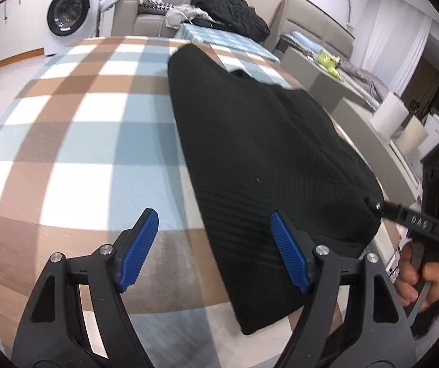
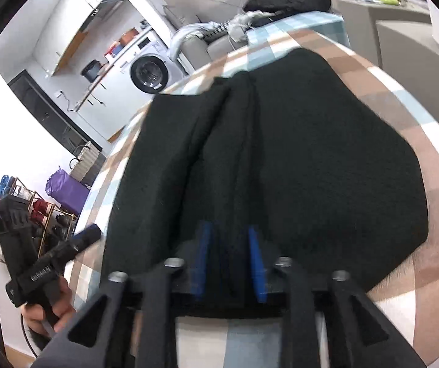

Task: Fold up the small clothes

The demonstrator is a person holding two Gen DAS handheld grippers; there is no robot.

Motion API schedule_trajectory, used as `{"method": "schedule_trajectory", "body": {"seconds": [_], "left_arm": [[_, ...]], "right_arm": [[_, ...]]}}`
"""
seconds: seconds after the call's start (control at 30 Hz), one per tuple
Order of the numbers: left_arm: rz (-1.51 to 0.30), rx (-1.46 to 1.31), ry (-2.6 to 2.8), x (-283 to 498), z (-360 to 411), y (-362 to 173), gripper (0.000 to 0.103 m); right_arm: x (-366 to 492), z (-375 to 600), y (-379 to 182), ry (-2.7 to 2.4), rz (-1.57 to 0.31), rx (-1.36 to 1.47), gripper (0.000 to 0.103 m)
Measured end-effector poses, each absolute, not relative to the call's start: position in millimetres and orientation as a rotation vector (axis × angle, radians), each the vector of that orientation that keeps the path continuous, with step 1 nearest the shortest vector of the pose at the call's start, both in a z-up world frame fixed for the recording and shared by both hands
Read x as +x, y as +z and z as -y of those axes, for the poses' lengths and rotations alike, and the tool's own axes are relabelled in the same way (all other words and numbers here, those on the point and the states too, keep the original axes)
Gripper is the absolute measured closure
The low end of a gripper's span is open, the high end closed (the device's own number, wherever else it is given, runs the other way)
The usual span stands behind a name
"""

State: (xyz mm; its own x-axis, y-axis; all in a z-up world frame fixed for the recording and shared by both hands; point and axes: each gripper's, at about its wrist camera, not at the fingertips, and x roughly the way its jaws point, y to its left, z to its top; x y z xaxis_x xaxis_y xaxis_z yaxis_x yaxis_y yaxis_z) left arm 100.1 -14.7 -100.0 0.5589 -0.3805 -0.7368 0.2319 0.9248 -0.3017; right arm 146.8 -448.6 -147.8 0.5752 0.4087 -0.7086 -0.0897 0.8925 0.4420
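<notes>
A black knit garment (image 1: 265,153), partly folded, lies lengthwise on a table covered in a checked cloth (image 1: 81,141). My left gripper (image 1: 213,213) hovers open over the garment's near left edge; its right pad is above the fabric, its left pad above the cloth, and nothing is between them. My right gripper (image 2: 228,227) is at the garment's (image 2: 311,168) near edge. Its blue pads stand a narrow gap apart with a ridge of black fabric between them, not visibly pinched. Seen from the left wrist, the right gripper (image 1: 381,207) reaches the garment's right corner.
A grey sofa (image 1: 145,18) with a black jacket (image 1: 234,12) and loose laundry stands beyond the table. A washing machine (image 1: 69,12) is at the back left. The person's hand (image 1: 421,279) holds the right tool. A shoe rack (image 2: 32,211) stands on the floor.
</notes>
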Motion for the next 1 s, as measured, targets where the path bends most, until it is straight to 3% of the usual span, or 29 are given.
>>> {"method": "schedule_trajectory", "body": {"seconds": [0.03,0.07,0.23,0.3,0.33,0.4,0.43,0.63,0.7,0.83,0.97,1.0], "left_arm": [[-0.916,-0.174,-0.369,99.7,18.3,-103.3,0.029],[-0.922,-0.165,-0.375,98.3,21.4,-105.5,0.029],[-0.933,-0.151,-0.382,95.3,26.1,-111.3,0.029],[-0.933,-0.155,-0.381,95.3,24.7,-110.6,0.029],[-0.931,-0.158,-0.380,95.4,24.1,-109.8,0.029],[-0.929,-0.161,-0.380,95.9,22.3,-108.6,0.029],[-0.928,-0.165,-0.380,96.2,21.4,-107.9,0.029],[-0.921,-0.155,-0.359,97.0,20.1,-105.5,0.029],[-0.916,-0.141,-0.360,96.5,21.4,-104.4,0.029],[-0.910,-0.124,-0.360,95.5,23.3,-103.9,0.029],[-0.922,-0.072,-0.358,95.9,30.3,-109.6,0.027],[-0.936,-0.069,-0.359,96.0,31.2,-111.9,0.027]], "right_arm": [[148.6,446.1,-148.1,0.307,-0.908,0.359,0.079],[149.9,444.7,-147.5,0.296,-0.907,0.331,0.098],[150.9,453.6,-152.5,0.269,-0.930,0.298,0.096],[149.7,456.9,-145.2,0.283,-0.928,0.317,0.090],[147.9,457.1,-136.8,0.283,-0.904,0.318,0.086],[145.1,456.4,-123.8,0.291,-0.869,0.316,0.062],[146.8,453.4,-117.8,0.310,-0.855,0.314,0.060],[184.3,420.4,-134.1,0.414,-0.977,0.327,0.061],[198.2,408.8,-143.7,0.403,-1.024,0.287,0.096],[184.1,406.4,-116.7,0.444,-0.859,0.246,0.096],[192.2,414.7,-141.1,0.328,-0.961,0.195,0.095],[192.5,417.2,-146.7,0.332,-0.982,0.205,0.089]]}}
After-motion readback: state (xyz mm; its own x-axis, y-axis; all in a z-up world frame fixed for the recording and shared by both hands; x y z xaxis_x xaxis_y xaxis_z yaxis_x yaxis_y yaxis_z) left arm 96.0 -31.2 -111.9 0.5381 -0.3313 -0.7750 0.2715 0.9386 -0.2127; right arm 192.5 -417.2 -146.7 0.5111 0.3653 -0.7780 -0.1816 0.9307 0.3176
